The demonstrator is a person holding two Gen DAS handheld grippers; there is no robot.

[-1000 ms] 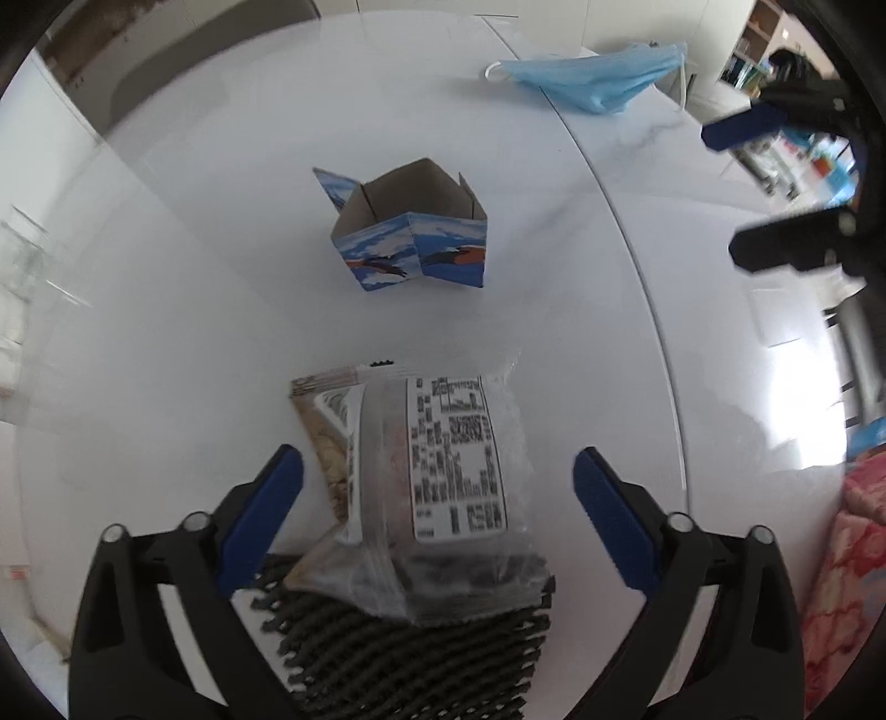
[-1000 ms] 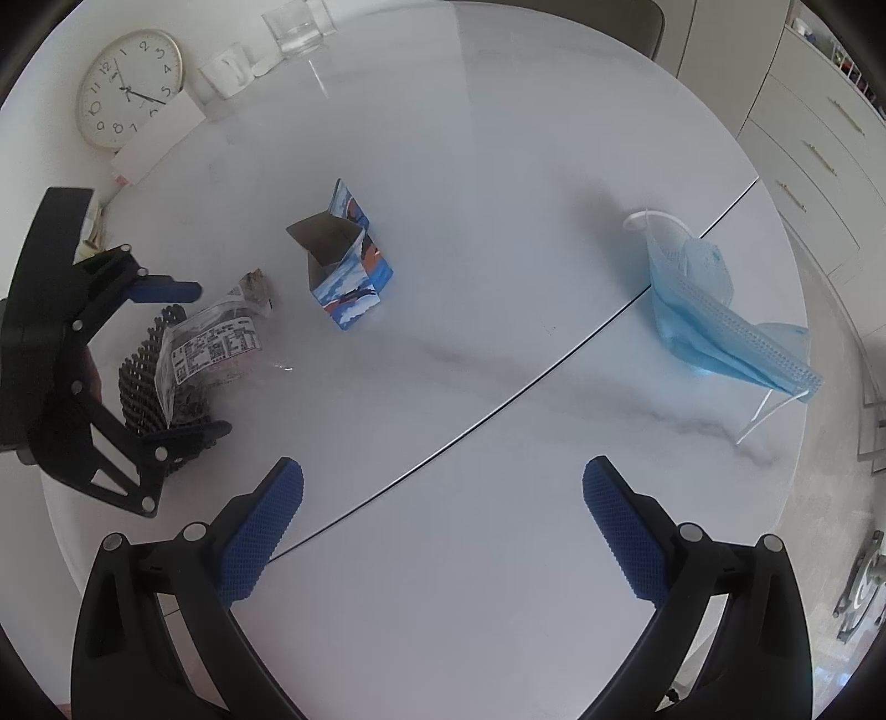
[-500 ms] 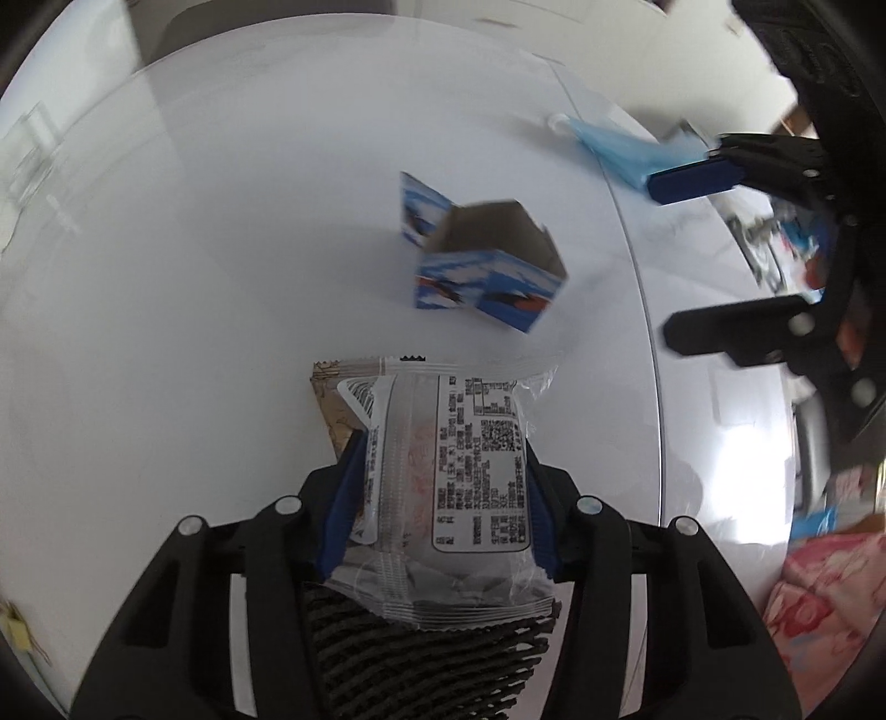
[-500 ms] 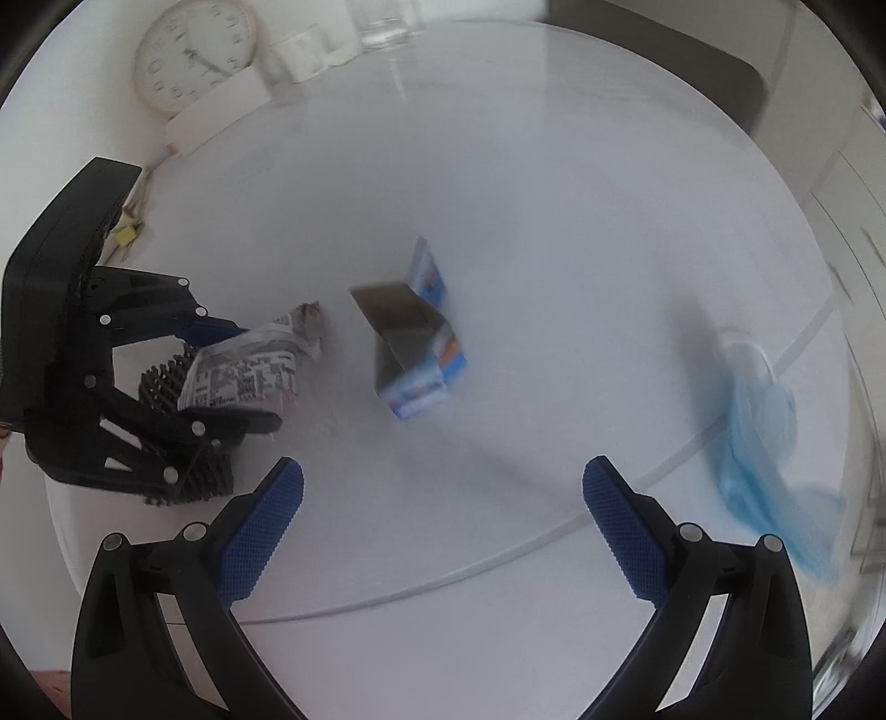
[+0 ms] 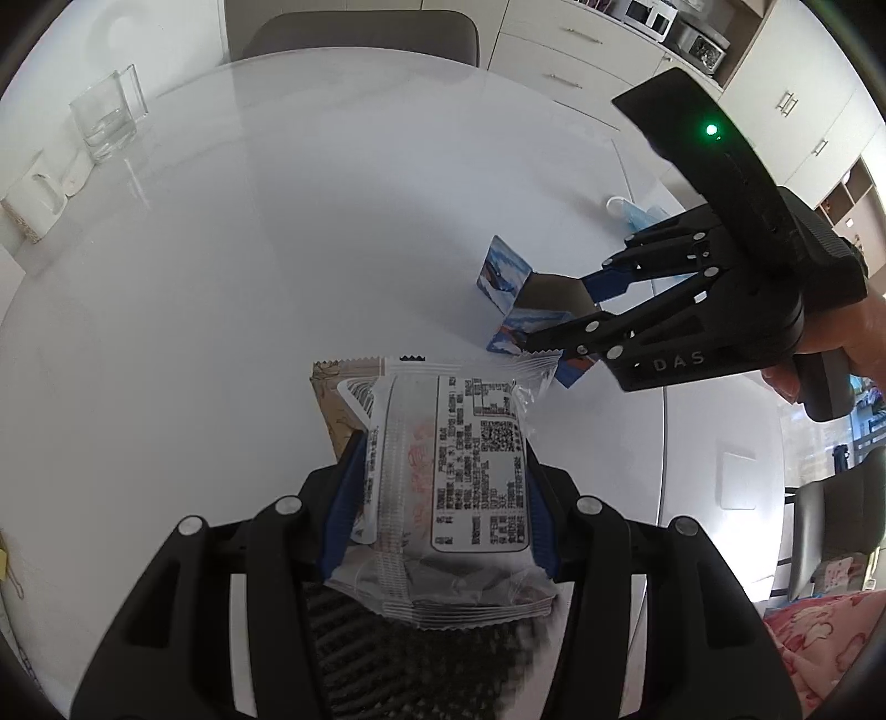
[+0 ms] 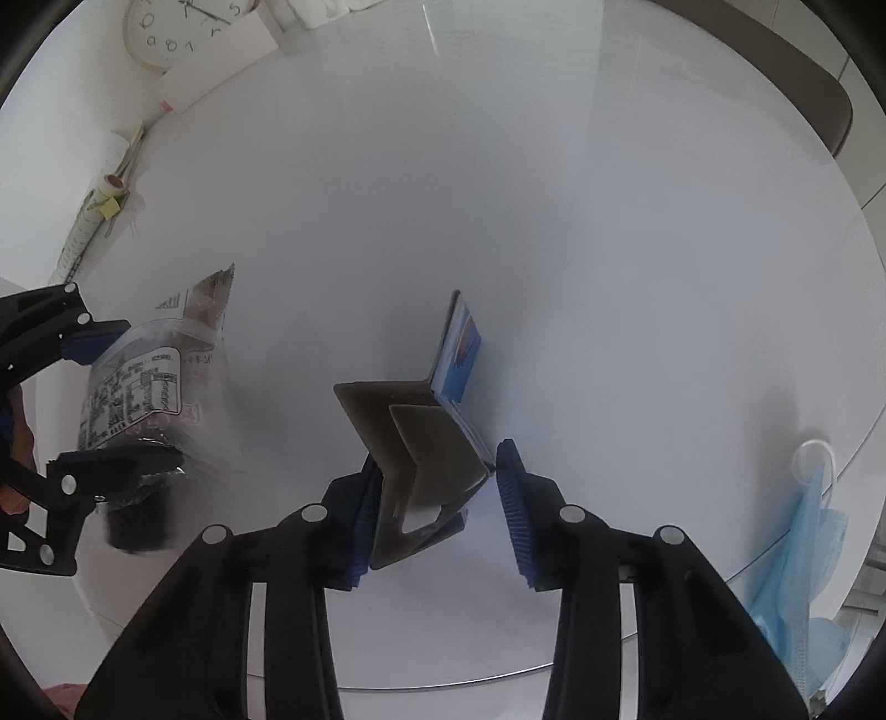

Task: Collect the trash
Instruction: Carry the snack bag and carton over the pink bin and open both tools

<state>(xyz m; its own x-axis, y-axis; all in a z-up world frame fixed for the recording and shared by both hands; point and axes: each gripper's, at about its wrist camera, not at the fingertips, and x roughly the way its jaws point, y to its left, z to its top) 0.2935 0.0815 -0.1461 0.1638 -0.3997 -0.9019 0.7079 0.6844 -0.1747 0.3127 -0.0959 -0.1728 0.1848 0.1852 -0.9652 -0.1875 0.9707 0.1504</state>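
My left gripper (image 5: 440, 493) is shut on a clear snack wrapper (image 5: 448, 476) with a printed label, held over a black spiky mat (image 5: 421, 659). The wrapper also shows in the right wrist view (image 6: 138, 393). A torn blue carton (image 6: 426, 437) with a brown inside stands on the white round table (image 6: 554, 221). My right gripper (image 6: 437, 504) has its pads around the carton's brown flaps, left pad touching, right pad just apart. In the left wrist view the right gripper (image 5: 565, 315) reaches over the carton (image 5: 509, 288). A blue face mask (image 6: 803, 543) lies at the table's right edge.
A glass (image 5: 108, 113) and white cups (image 5: 39, 194) stand at the table's far left edge. A wall clock (image 6: 177, 27) leans behind the table. A grey chair (image 5: 360, 33) stands at the far side. White cabinets (image 5: 803, 99) fill the right background.
My left gripper closed on the wrapper and lifted it. My right gripper swung left from the open table over to the carton and narrowed around its flaps.
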